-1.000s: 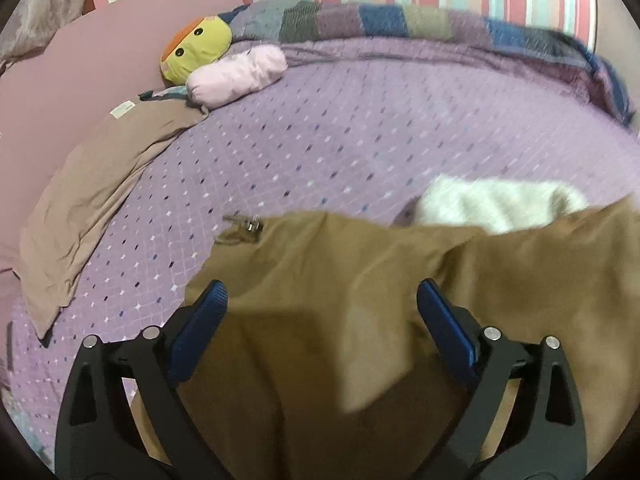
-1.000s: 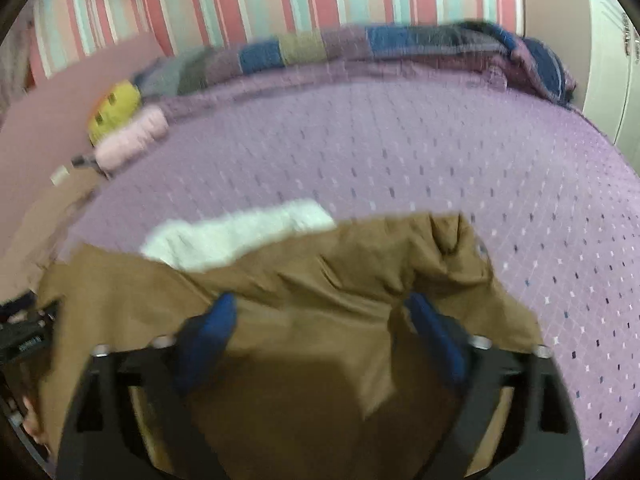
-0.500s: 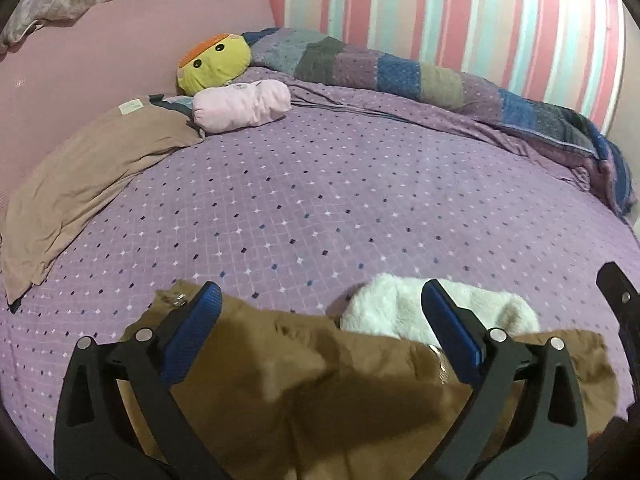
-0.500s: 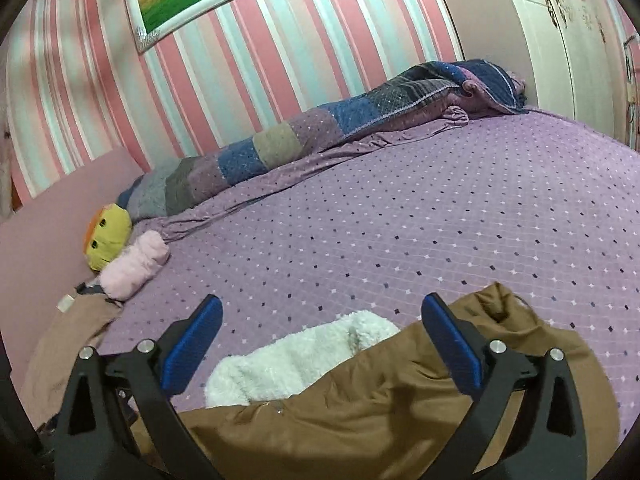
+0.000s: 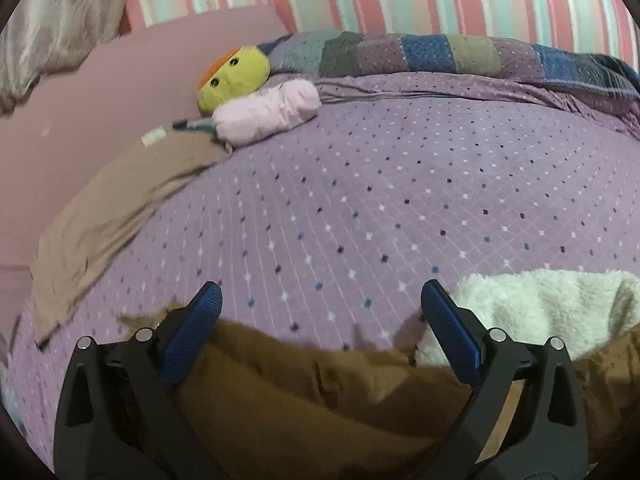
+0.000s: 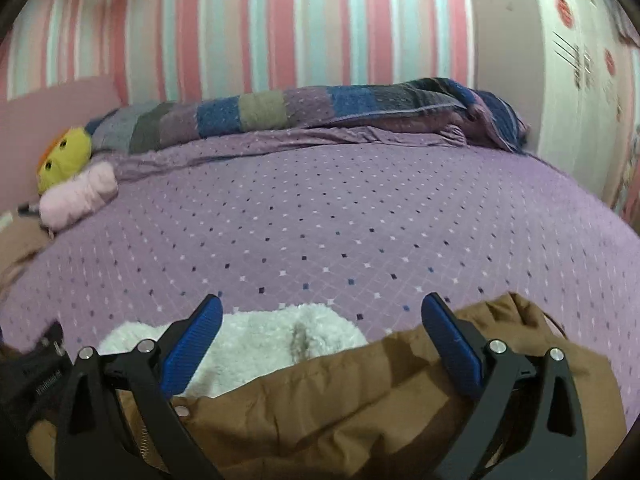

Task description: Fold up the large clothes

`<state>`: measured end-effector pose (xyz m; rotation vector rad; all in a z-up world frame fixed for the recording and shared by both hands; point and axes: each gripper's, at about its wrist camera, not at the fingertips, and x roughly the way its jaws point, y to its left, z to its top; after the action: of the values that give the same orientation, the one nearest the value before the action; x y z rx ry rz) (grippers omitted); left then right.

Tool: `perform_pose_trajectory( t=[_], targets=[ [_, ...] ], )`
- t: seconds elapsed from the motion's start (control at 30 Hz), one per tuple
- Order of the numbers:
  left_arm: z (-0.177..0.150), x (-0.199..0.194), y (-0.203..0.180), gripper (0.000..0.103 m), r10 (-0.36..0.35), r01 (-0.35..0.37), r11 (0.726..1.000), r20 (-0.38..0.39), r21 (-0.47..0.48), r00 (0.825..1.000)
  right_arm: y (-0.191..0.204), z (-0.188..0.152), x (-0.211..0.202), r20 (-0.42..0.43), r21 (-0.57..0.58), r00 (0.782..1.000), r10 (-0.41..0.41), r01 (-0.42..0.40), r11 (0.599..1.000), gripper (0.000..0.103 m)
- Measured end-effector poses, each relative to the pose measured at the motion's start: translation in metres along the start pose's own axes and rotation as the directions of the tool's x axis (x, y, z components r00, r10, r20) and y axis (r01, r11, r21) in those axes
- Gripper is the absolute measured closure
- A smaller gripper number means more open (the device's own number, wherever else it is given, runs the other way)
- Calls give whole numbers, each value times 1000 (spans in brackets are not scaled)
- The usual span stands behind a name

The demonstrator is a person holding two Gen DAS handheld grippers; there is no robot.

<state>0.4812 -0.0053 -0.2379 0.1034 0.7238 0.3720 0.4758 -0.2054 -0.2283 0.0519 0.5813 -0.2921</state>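
Two grippers are hovering with fingers spread wide, grasping nothing: the left gripper and right gripper. Beyond them the purple dotted bed is stretching to a patchwork blanket lying along the striped wall. The brown jacket is lying beneath both, its white fleece lining showing between the right fingers. A yellow plush toy is sitting far off left.

I see wide open stretch of purple bedspread ahead of both grippers. Brown coat with white fleece lining bunched at near edge. Far left blocked: yellow plush toy, pink pillow roll, tan cloth. Patchwork quilt lines far side.
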Motion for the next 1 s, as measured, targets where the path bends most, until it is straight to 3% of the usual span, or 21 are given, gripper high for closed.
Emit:
perform_pose_trajectory(
  t=[0.17,0.3,0.63,0.8,1.0],
  targets=[
    [2,12,11,4,-61,60,997,14,50,998,7,0,19,-38,-100,996,83,-87,991,3],
    [0,19,20,4,-87,83,992,36,92,996,-6,2,29,-68,-94,982,178,-184,978,3],
    [1,66,31,4,-140,142,989,-34,47,990,-24,1,68,-144,-101,950,276,-291,951,3],
    [1,84,30,4,-198,199,980,-55,-1,979,-32,-1,94,-189,-9,909,372,-380,925,3],
    [1,101,27,4,-233,233,972,-99,-19,967,-29,-4,112,-247,17,867,433,-443,896,3]
  ],
)
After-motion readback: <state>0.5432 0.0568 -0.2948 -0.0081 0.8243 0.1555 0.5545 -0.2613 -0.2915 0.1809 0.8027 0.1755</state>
